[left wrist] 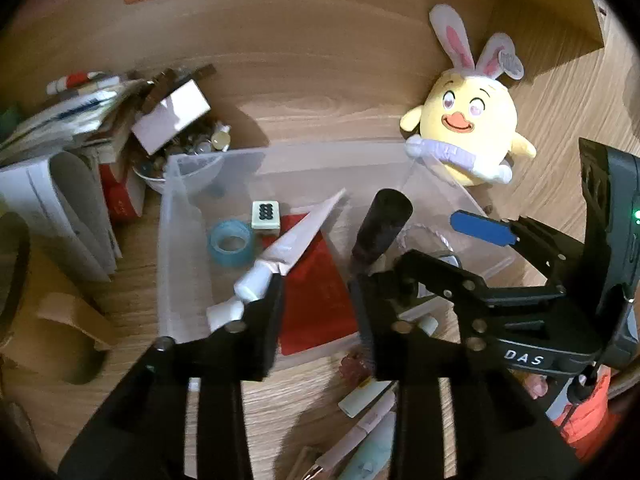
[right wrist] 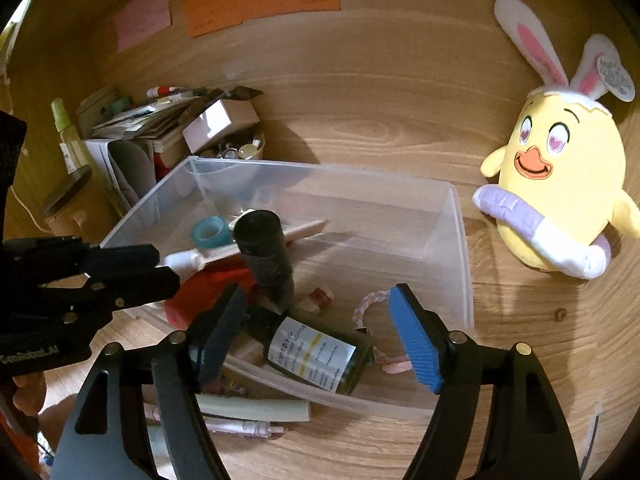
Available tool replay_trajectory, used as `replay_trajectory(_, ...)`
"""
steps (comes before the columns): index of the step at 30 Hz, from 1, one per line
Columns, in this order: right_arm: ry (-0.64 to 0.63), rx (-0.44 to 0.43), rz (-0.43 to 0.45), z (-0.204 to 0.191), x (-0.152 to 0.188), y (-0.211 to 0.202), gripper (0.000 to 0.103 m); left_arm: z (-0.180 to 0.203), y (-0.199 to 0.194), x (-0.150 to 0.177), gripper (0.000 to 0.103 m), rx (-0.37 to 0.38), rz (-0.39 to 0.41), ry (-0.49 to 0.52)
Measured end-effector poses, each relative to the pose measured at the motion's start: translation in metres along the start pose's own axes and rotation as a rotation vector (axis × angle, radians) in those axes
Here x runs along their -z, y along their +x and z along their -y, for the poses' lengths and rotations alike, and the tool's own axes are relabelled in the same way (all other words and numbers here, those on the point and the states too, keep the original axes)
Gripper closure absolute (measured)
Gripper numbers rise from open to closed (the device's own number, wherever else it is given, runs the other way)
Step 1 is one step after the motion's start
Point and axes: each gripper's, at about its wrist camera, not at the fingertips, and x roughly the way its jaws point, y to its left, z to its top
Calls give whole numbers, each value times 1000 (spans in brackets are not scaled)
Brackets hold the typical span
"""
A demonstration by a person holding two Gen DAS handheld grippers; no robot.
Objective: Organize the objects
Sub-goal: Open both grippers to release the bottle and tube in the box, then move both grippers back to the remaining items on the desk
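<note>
One clear plastic bin [right wrist: 460, 240] stands on the wooden desk [right wrist: 360, 120]. In it lie a blue tape roll [left wrist: 231, 243], a mahjong tile [left wrist: 265, 215], a white tube [left wrist: 296, 232], a red packet [left wrist: 316, 292], a pink cord [right wrist: 366, 306] and a dark green bottle [right wrist: 320, 354] with a black cap [right wrist: 264, 252]. The left gripper [left wrist: 318, 312] is partly open with nothing between its fingers; the tube's cap is just beside one finger. The right gripper [right wrist: 320, 336] is wide open around the bottle, not pressing it. A yellow plush chick [right wrist: 560, 188] sits beside the bin; pens [right wrist: 248, 426] lie in front of it.
</note>
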Motion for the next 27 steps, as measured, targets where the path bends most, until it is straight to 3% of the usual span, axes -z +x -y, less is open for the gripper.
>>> replay_trajectory(10,-7,-13,40,-5,7,-34,24,3,-38,9,40,-45,81,16)
replay_trajectory(20,-24,-101,21,-23,36,-64,18,7,-59,37,37,-50,74,36)
replay_trajectory(27,-26,-143,-37,-39,60,-57,15,1,-67,63,37,-88,57,21)
